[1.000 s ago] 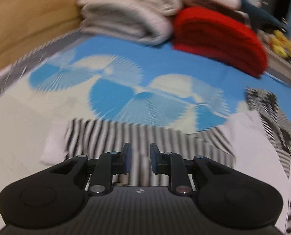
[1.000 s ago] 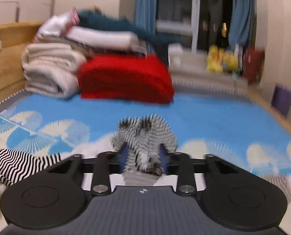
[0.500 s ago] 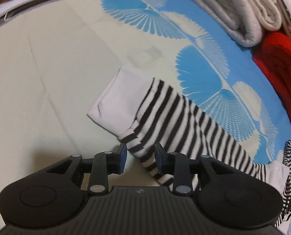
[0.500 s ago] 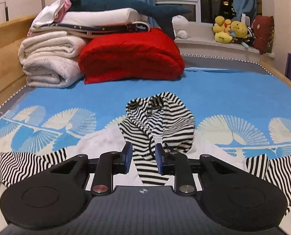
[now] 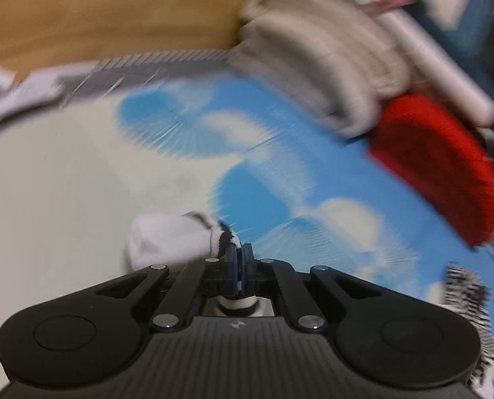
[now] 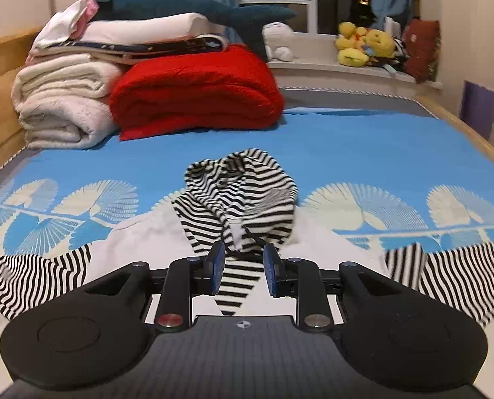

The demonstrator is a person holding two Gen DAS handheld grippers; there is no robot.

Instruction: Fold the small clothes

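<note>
Striped sleeve cuff pinched in left tool, angled downward; right tool narrowly parted, empty, over hood.

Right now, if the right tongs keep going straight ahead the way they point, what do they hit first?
Most likely the striped hood of the small garment, lying just beyond the open right tongs; depth is hard to judge here.

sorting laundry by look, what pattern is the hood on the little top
Black and white stripes on the hood, clearest in the right wrist view.
</note>
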